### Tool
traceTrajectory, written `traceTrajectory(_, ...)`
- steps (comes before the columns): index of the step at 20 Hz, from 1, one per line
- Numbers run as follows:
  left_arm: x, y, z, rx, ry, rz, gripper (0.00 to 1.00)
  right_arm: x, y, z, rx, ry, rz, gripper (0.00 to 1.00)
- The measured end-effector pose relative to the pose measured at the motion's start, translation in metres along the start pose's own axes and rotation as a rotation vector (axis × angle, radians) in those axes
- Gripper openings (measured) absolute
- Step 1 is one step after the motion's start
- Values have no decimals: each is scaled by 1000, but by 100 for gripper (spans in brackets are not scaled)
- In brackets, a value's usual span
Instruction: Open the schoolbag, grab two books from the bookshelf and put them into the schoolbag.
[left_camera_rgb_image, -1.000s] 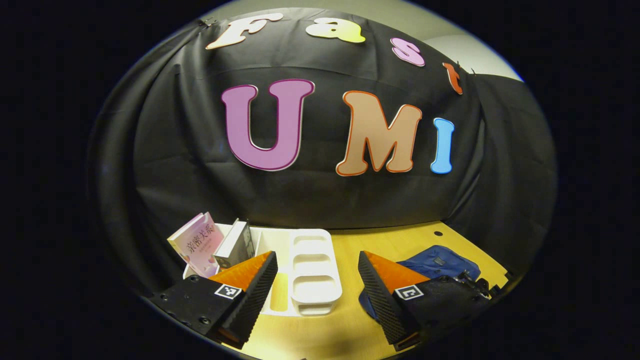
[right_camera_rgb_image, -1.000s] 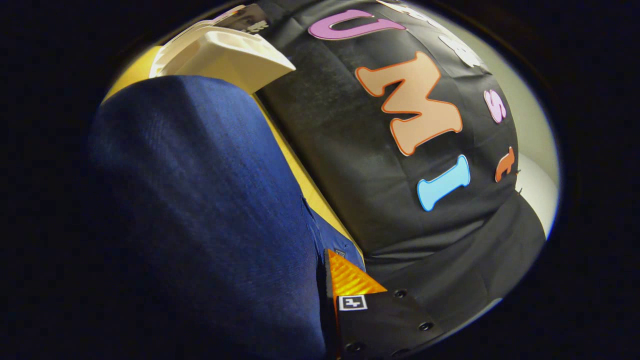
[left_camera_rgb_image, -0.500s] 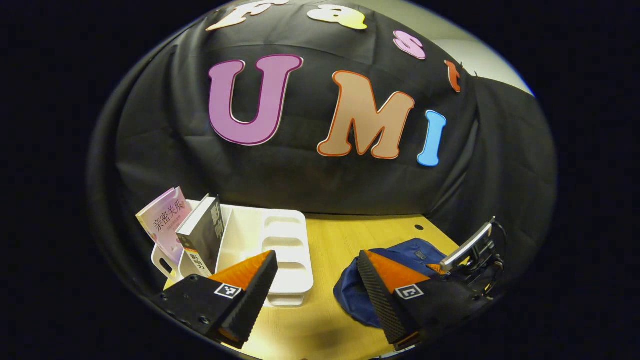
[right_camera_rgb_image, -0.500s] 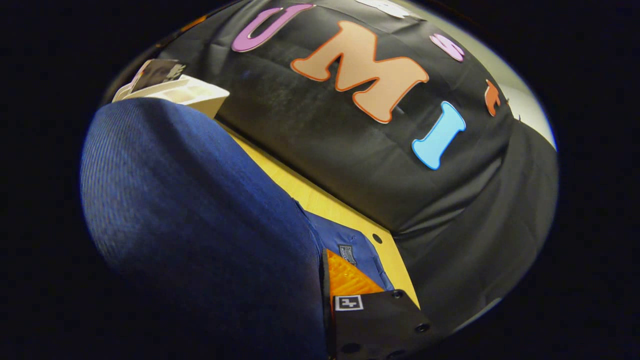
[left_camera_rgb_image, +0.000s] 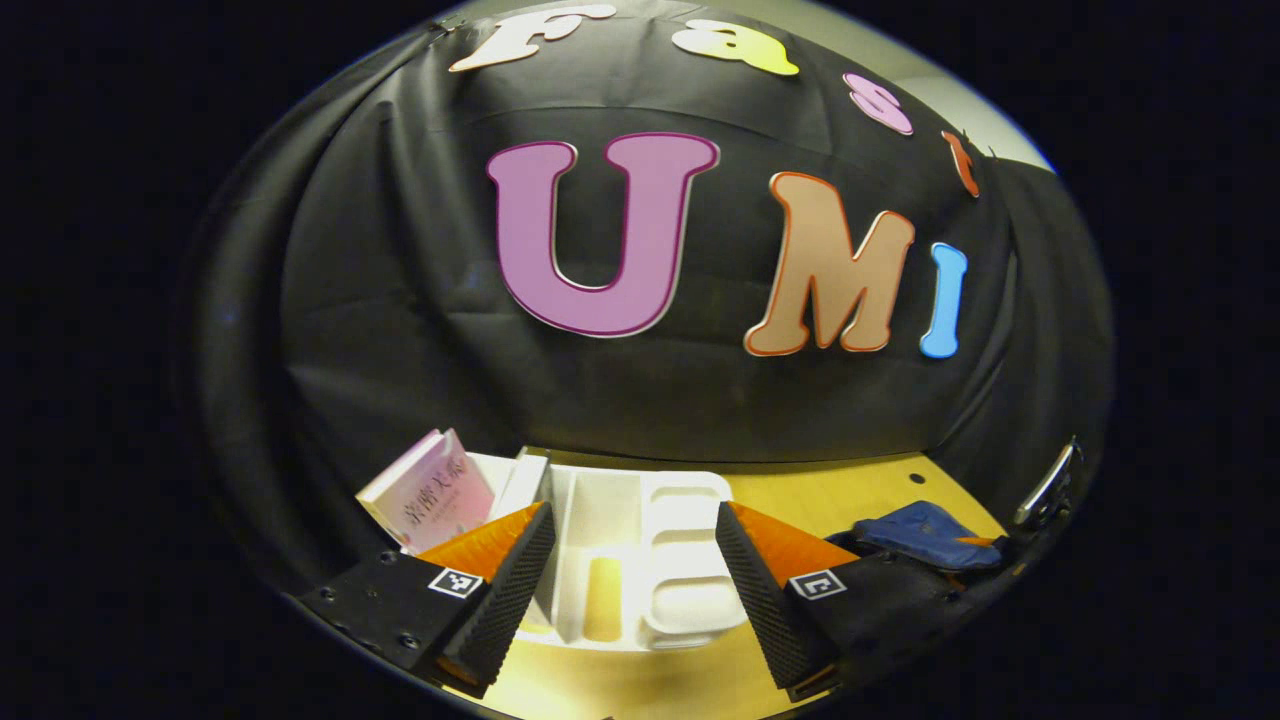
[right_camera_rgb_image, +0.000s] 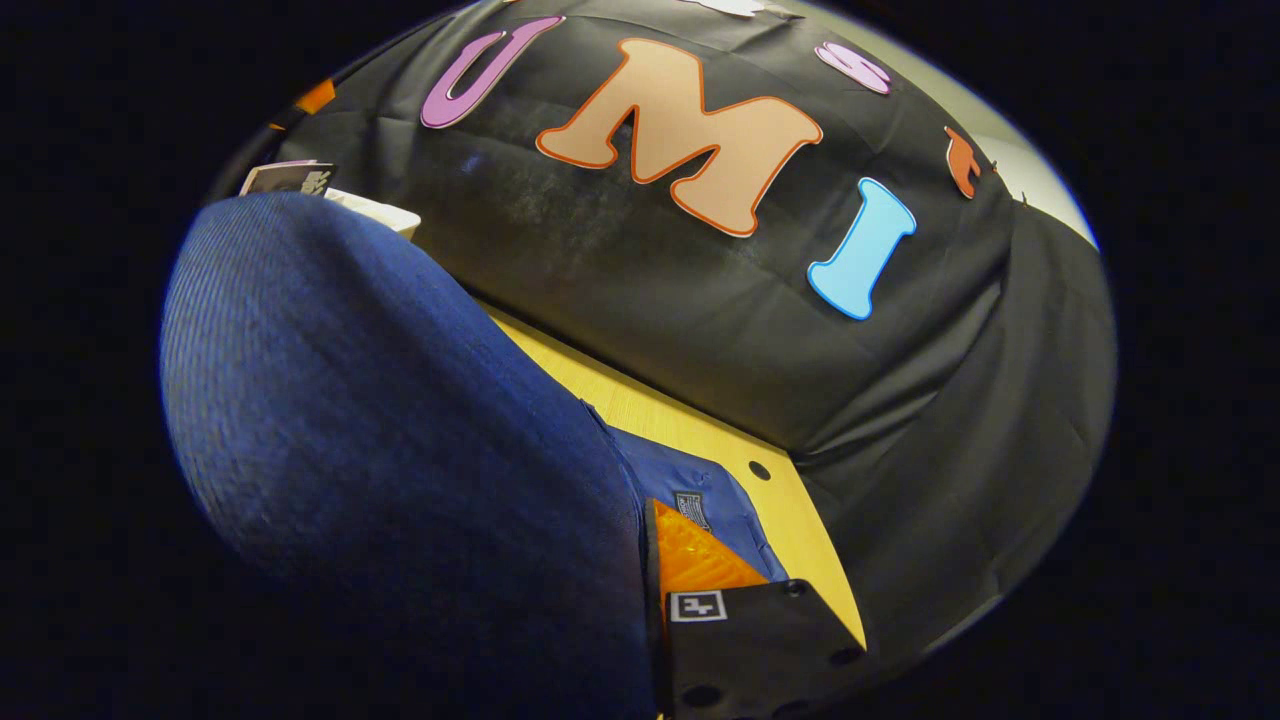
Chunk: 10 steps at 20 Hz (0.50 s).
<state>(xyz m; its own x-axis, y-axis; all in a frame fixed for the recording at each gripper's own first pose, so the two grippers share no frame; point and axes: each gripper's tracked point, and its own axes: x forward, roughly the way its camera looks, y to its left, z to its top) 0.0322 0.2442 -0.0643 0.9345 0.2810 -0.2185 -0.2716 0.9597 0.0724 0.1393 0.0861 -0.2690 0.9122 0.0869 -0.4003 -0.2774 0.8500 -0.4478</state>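
Left gripper view: pink book (left_camera_rgb_image: 428, 492) in white bookshelf (left_camera_rgb_image: 640, 560)

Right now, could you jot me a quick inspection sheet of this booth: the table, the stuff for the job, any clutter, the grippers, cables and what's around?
Surface: wooden table, bare between rack and bag, with small round holes near its far edge.
Job's things: white bookshelf rack holding a pink book leaning left and a second book beside it; blue schoolbag lying to the right, its fabric close up against the right gripper view.
Clutter: nothing seen.
Grippers: left gripper open, empty, aimed at the rack. Right gripper: one finger shows against the bag's fabric; grip cannot be told.
Cables: nothing seen.
Surroundings: black cloth wall behind the table.
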Motion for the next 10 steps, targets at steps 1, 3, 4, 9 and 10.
traceTrajectory(1, 7, 14, 2, 27, 10, 24, 94, 0, -1, 0, 6, 2, 2, 8)
traceTrajectory(3, 22, 33, 4, 83, 43, 43, 94, 3, -2, 0, 10, 10, 8, 8)
traceTrajectory(4, 30, 41, 2, 110, 70, 43, 95, 3, -2, 0, 14, 15, 11, 8)
traceTrajectory(9, 71, 69, -36, 196, 276, 14, 95, 3, -6, 1, 21, 26, 15, 8)
traceTrajectory(10, 77, 72, -44, 199, 319, 3, 95, 4, -7, 2, 21, 29, 15, 8)
